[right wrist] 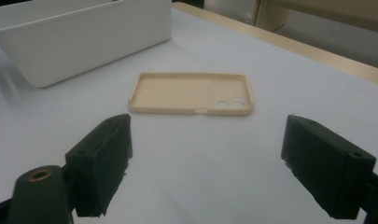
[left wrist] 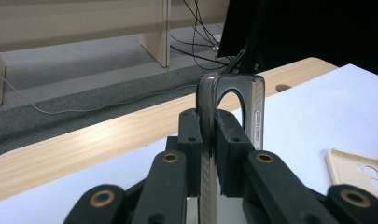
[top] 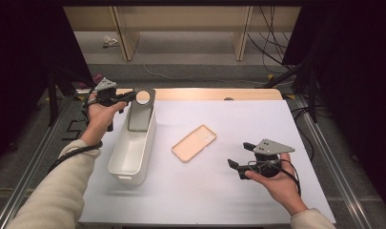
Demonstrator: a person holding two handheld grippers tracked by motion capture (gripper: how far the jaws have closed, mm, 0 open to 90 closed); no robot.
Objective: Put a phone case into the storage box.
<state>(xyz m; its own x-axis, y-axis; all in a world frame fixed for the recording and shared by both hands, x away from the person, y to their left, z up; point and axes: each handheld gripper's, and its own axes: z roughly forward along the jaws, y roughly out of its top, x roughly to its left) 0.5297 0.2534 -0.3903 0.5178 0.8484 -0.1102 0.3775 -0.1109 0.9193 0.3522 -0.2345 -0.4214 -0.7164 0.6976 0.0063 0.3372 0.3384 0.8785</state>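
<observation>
The white sheet (top: 238, 119) covered most of the pale wooden table (top: 205, 93), whose bare edge showed as a strip along the far side. Beyond that strip lay a grey floor (top: 190, 47) with loose cables (top: 269, 45) and the legs of a light wooden bench (top: 126, 40); dark screens closed the room to either side.

The white bin (top: 133, 150) stood on the left part of the sheet, and everything else sat in relation to it. Above its far end, the left gripper (top: 133, 97) was clamped on a dark phone case (top: 142, 110), its jaws pressed tight on the case's thin edge near the round camera opening. The case hung upright, its lower end dipping inside the bin's far end. In the left gripper view the case (left wrist: 233, 109) stood up between the black pads, its glossy rim catching light.

To the right of the bin, near it but apart, a tan phone case (top: 194, 142) lay flat on the sheet, hollow side up. Farther right of the bin, the right gripper (top: 242, 155) rested just above the sheet with its jaws spread wide and nothing between them, pointing toward the tan case (right wrist: 191, 93).
</observation>
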